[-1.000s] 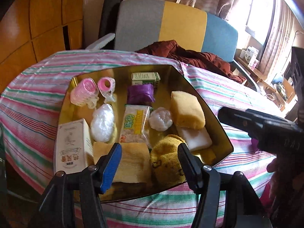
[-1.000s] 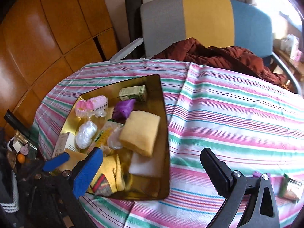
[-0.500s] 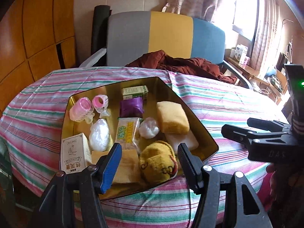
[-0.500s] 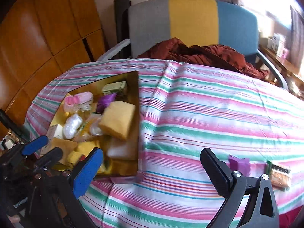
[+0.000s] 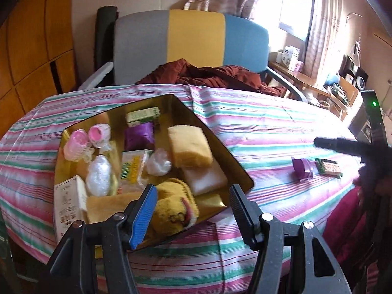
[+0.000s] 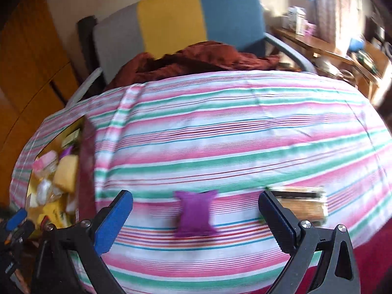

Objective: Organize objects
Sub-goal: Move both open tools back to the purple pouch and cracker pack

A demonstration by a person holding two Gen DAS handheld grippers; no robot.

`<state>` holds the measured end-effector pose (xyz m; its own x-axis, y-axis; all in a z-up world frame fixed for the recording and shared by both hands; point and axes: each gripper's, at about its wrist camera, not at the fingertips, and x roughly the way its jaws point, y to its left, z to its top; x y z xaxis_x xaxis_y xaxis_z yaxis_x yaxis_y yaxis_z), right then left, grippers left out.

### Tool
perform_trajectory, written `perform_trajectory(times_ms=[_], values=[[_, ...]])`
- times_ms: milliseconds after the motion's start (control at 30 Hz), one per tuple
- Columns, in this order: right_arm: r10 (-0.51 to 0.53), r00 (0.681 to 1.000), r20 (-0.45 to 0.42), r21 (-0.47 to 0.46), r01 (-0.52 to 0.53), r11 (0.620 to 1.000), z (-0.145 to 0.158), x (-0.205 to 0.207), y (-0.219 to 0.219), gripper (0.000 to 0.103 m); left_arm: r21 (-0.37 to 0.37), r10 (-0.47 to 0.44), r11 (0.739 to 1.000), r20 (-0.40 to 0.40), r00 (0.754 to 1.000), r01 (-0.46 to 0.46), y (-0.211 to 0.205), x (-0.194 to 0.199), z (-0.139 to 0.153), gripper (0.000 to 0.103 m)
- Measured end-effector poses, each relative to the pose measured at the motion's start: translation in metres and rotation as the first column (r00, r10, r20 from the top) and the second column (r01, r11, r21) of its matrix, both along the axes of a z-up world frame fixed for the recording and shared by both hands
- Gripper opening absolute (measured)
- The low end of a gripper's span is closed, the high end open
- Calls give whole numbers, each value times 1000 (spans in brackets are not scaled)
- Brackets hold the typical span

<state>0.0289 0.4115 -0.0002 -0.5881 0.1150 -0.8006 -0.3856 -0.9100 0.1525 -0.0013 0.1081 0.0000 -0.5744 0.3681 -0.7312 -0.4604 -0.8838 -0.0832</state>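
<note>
Two items are seen outside the gold, mirror-finished tray [image 5: 241, 170]: a small purple pillow-shaped sachet [image 6: 195, 214] and a flat green-and-brown wrapped packet [image 6: 300, 204]. Both lie on the pink, green and white striped tablecloth [image 6: 232, 134], near the table's near edge and well apart from the tray.

The tray is already well filled. Visible in it are two pink ribbed hair rollers [image 5: 85, 140], a green-and-white carton [image 5: 143, 115], a second purple sachet [image 5: 139, 136], a yellow sponge block [image 5: 189, 145], a white foam block [image 5: 208, 178], two clear crumpled plastic bundles [image 5: 99, 175], a yellow-and-white printed packet [image 5: 132, 169], a white printed box [image 5: 67, 202], a folded tan cloth [image 5: 107, 204] and a yellow knitted sock [image 5: 175, 207].

The task is judged mostly done; transfer of the two loose items appears to remain.

The right gripper [image 6: 196, 214] is held spread wide and empty, with the loose purple sachet framed between its fingers; contact is not made. The wrapped packet lies just beside the black finger. This view is blurred, so finer detail cannot be read.

The left gripper [image 5: 192, 208] is likewise held apart and empty, positioned over the near end of the tray above the yellow sock
</note>
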Motion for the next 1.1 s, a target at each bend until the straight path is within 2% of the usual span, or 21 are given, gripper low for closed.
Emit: perform_trajectory(times_ms=[133,267,333,400,433,700,967,1100], values=[[-147,989,-11,-27,146,989,2,16,55,103,0,-68,998,-6,998,68,20,5,4,62],[-287,958,-19,-68,285,956,-7,32,102,103,-3,-161,987,-5,987,161,52,11,7,62],[-354,935,-15,-131,349,928,-15,41,120,103,-9,-206,979,-2,979,206,70,14,7,62],[-399,916,-52,-216,379,900,-16,47,129,103,-21,-249,968,23,968,249,89,15,4,62],[-411,909,-63,-225,389,894,-16,48,131,103,-24,-262,964,37,964,263,99,14,1,62],[-387,919,-75,-258,357,898,-18,44,127,103,-15,-364,929,148,920,370,175,14,-25,62],[-370,926,-76,-273,337,901,-20,44,128,103,11,-369,927,213,904,376,231,-2,-43,63],[-358,931,-68,-270,328,905,-21,40,126,103,-9,-351,931,244,904,364,253,-13,-57,63]])
